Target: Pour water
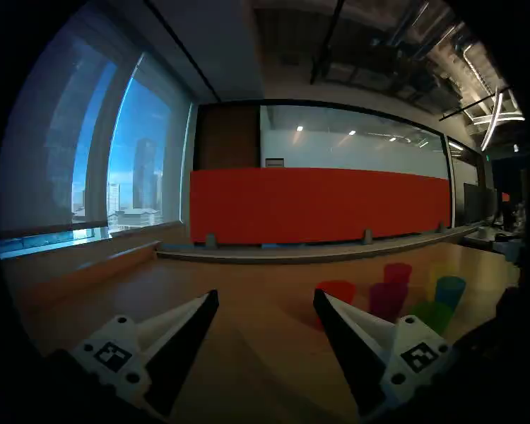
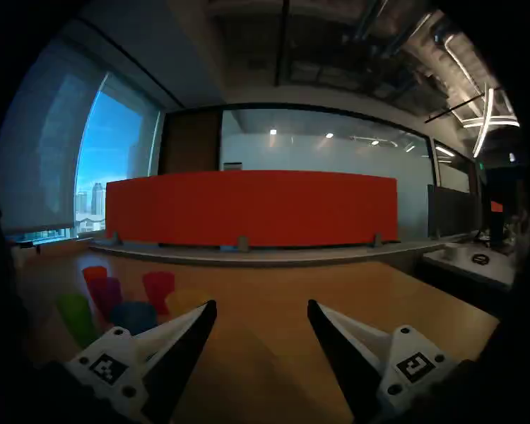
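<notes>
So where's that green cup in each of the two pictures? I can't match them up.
Left gripper view: the green cup is at the lower right, nearest of the cluster of cups, just below the blue cup.
Right gripper view: the green cup is at the lower left, leftmost of the cups, left of the blue cup.
Shared landmark: the long red screen standing behind the cups.
</notes>
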